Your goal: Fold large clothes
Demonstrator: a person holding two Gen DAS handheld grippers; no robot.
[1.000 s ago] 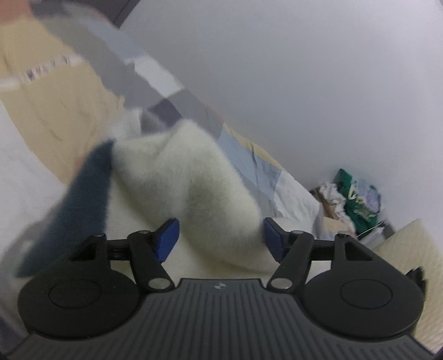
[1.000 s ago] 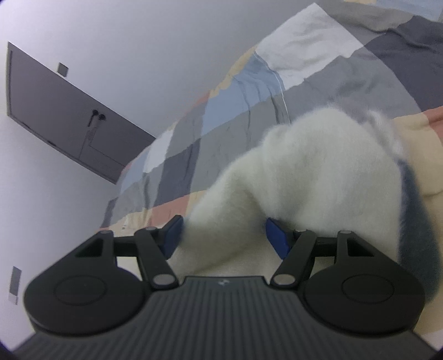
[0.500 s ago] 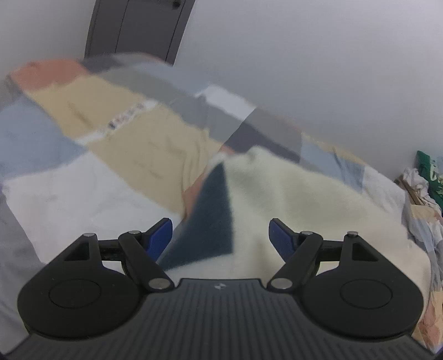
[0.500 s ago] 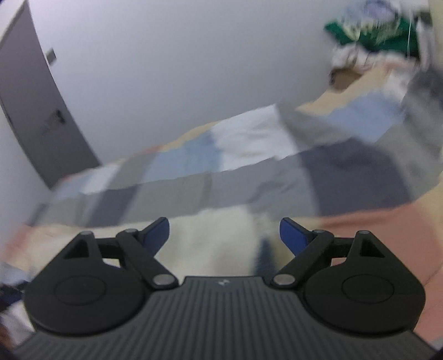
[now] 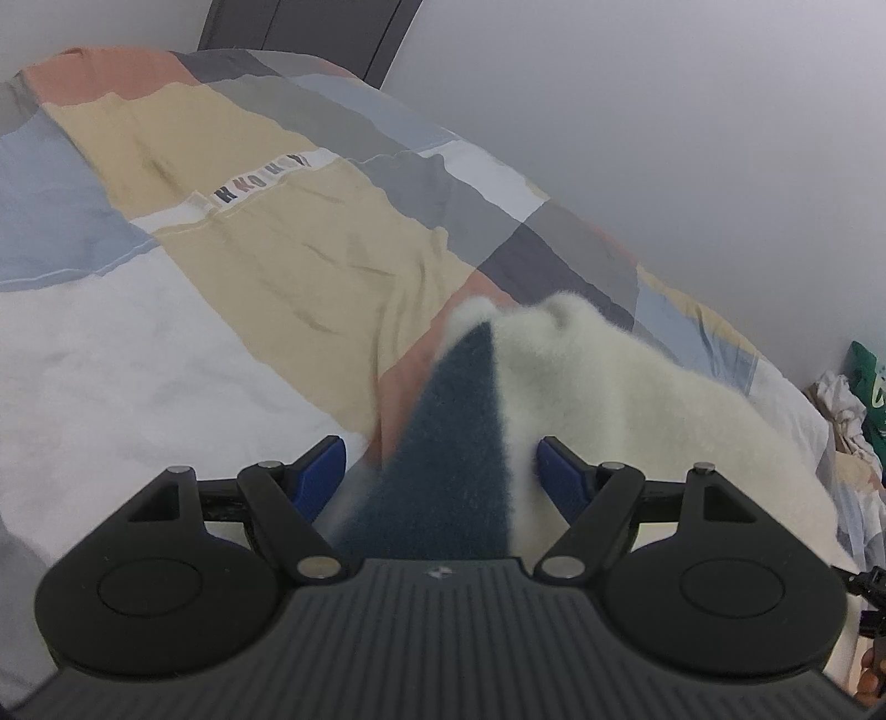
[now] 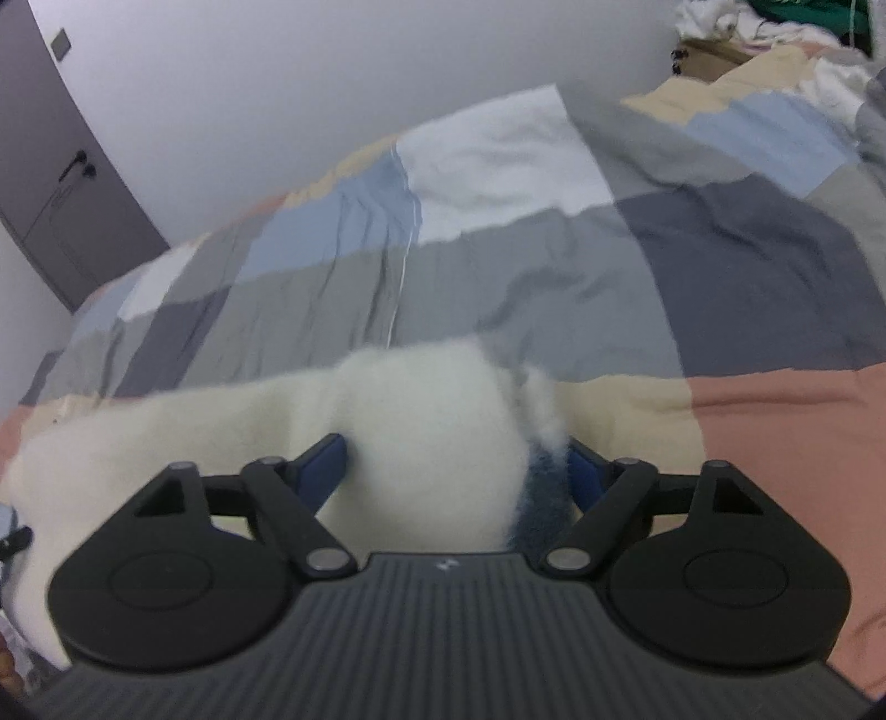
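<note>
Jaws of left gripper [image 5: 440,471] and just-closing right gripper [image 6: 457,465] straddle blurred fleece garment [image 5: 637,421]; actual grip unclear.

Plenty of open bedspread [image 5: 166,354] ahead and to the left of my left gripper [image 5: 440,471], nothing lying on it out to the door [image 5: 299,25]. The fluffy cream garment [image 5: 637,410] filled the space between both sets of fingers and spread off to the right. Past my right gripper [image 6: 457,471] the quilt ran clear to the wall [image 6: 332,83]; a clutter pile [image 6: 775,22] blocked the far right corner.
</note>
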